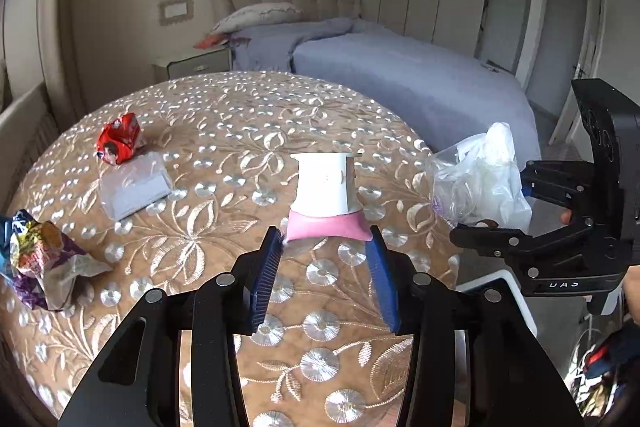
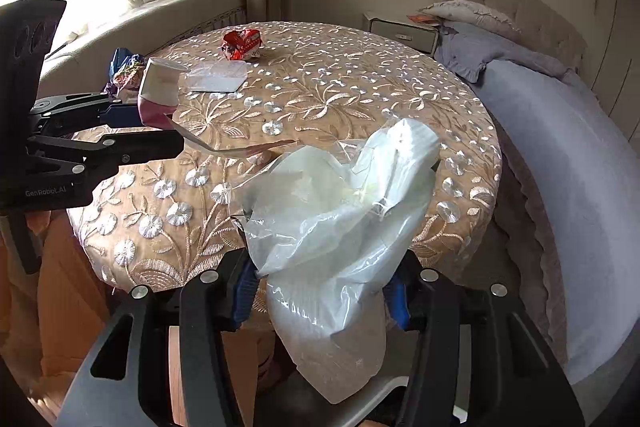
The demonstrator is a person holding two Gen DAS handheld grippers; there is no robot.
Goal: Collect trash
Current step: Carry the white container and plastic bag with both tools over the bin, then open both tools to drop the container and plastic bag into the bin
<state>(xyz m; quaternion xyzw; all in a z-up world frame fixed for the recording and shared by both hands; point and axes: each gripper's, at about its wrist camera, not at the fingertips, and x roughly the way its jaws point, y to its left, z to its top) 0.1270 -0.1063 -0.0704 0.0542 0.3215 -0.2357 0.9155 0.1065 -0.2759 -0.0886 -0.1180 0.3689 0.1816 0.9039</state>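
Observation:
A white yoghurt cup with a pink base [image 1: 325,187] lies tilted between my left gripper [image 1: 325,247] fingertips, and the blue pads press on the pink base. In the right wrist view the same cup [image 2: 160,83] hangs in the left gripper [image 2: 160,127] above the table edge, with its peeled lid foil [image 2: 240,149] trailing out. My right gripper [image 2: 320,293] is shut on a crumpled clear plastic bag [image 2: 340,211], whose mouth gapes upward. In the left wrist view that bag [image 1: 480,175] and the right gripper [image 1: 492,205] sit at the table's right edge.
On the round table with an embroidered cloth [image 1: 240,107] lie a red wrapper [image 1: 120,139], a clear plastic lid [image 1: 134,187] and a crumpled colourful wrapper [image 1: 40,259]. A bed [image 1: 400,79] and a nightstand [image 1: 196,65] stand behind. A hand [image 1: 634,283] shows at the right.

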